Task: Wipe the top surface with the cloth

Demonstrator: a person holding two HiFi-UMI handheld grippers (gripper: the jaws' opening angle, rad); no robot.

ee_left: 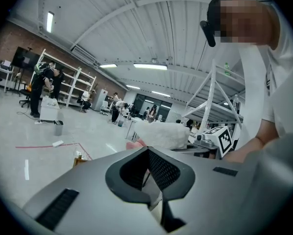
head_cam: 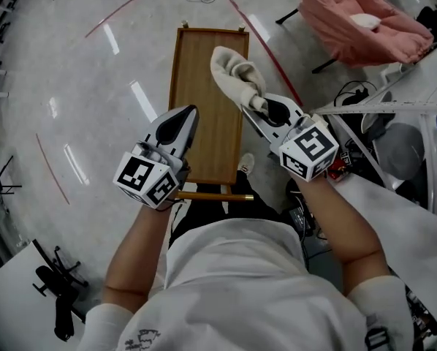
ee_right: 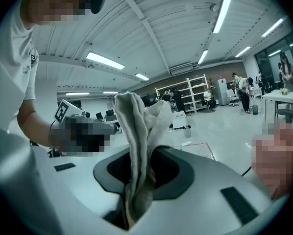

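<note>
Right tool (head_cam: 256,107) with cloth (head_cam: 233,68) over table (head_cam: 204,134)

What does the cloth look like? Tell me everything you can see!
The cloth is cream-white and soft like a towel, crumpled into folds. The right gripper has its jaws shut on one end, and the rest bunches out beyond the tips. From the head view it sits over the wooden table's far right side; touching it or not, I cannot tell.

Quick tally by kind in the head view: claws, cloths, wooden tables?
Claws: 2, left claw and right claw
Cloth: 1, held in the right claw
Wooden table: 1
Total: 4
</note>
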